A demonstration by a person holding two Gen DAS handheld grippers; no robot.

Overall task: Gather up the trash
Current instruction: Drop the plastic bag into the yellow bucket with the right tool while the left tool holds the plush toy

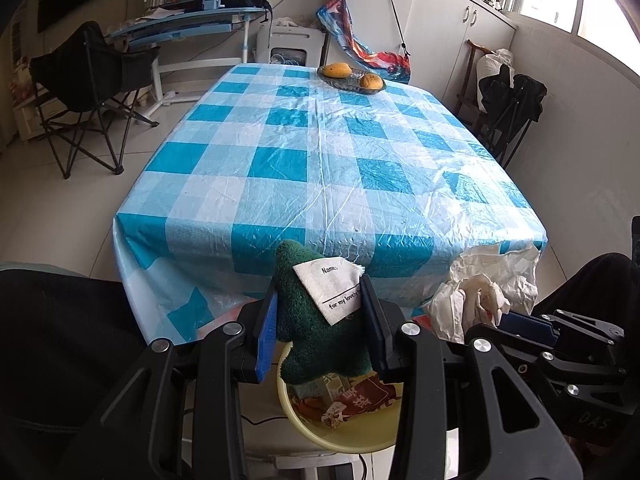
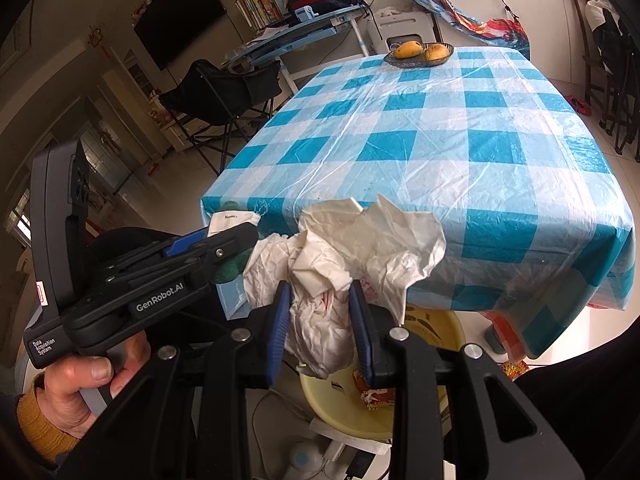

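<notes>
- The left gripper, at the lower centre of the left wrist view, is clamped on a dark green plush toy; both blue pads press its sides.
- A white fabric label printed "Name:" lies across the front of the toy, between the pads.
- The toy hangs directly above a pale yellow basin at the bottom of the frame, which already holds printed red and white wrappers.
- The right gripper, lower centre of the right wrist view, is closed on a crumpled wad of white paper, which billows up above the pads.
- In that view the paper is over the near rim of the same basin, in front of the bench edge.
- The bench fills the middle of both views under a blue and white checked cover.
- At its far end, upper centre of the frame, a dish carries two mangoes.
- A black folding chair stands at the left of the left wrist view.
</notes>
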